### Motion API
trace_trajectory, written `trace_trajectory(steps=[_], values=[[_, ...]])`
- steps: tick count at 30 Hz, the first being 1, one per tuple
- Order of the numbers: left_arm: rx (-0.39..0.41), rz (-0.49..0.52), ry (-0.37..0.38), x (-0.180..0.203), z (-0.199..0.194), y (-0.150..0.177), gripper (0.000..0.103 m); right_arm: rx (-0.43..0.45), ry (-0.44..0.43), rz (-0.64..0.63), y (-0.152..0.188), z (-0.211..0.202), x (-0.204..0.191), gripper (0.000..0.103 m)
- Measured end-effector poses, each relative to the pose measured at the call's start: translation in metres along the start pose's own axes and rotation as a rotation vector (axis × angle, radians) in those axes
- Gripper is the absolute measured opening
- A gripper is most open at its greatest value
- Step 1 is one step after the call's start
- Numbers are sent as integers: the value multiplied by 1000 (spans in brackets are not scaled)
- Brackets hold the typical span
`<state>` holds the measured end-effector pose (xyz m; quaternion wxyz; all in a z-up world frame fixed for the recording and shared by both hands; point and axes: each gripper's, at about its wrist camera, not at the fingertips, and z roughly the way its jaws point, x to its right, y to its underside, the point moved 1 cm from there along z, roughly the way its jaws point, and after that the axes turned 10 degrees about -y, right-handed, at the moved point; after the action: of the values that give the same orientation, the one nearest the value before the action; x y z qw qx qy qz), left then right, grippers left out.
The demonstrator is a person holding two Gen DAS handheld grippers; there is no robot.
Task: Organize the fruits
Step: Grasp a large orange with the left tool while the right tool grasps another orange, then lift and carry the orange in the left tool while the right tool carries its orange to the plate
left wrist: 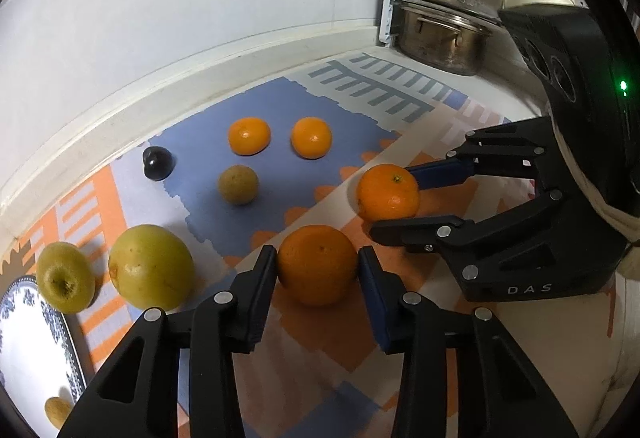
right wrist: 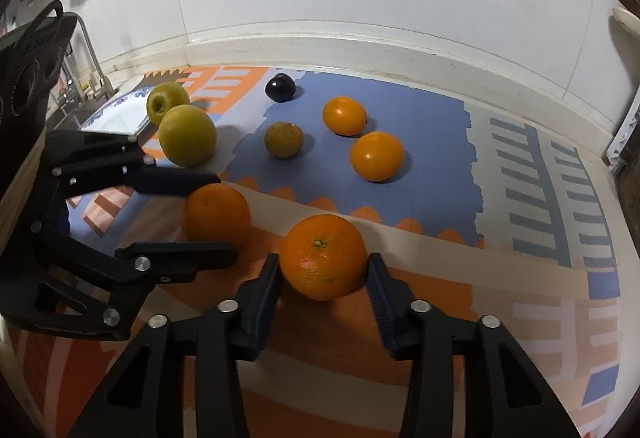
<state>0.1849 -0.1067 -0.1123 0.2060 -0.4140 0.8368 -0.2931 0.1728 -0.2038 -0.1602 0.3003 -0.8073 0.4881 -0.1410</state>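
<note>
A: How are the 2 oranges placed relative to the tongs?

B: Each is bracketed. The left gripper (left wrist: 318,266) is closed against the near orange (left wrist: 317,264); the right gripper (right wrist: 323,266) is closed against the stem-up orange (right wrist: 323,256). Neither has a long axis.

A: And lifted?

B: That cannot be told. A patterned mat (left wrist: 304,334) on a kitchen counter is seen beneath, with a blue-rimmed plate (left wrist: 24,354) at far left.
</note>
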Motion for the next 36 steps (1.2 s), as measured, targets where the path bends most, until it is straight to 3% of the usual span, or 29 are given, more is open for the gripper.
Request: trace_trajectory(steps=[18,36], values=[[41,-142,-89,-10,-48,10,40,91,24,63,4,-39,-20,43],[137,-252,-210,-29,-118,34,40,209,-11,-10,-10,-78,-80,43]])
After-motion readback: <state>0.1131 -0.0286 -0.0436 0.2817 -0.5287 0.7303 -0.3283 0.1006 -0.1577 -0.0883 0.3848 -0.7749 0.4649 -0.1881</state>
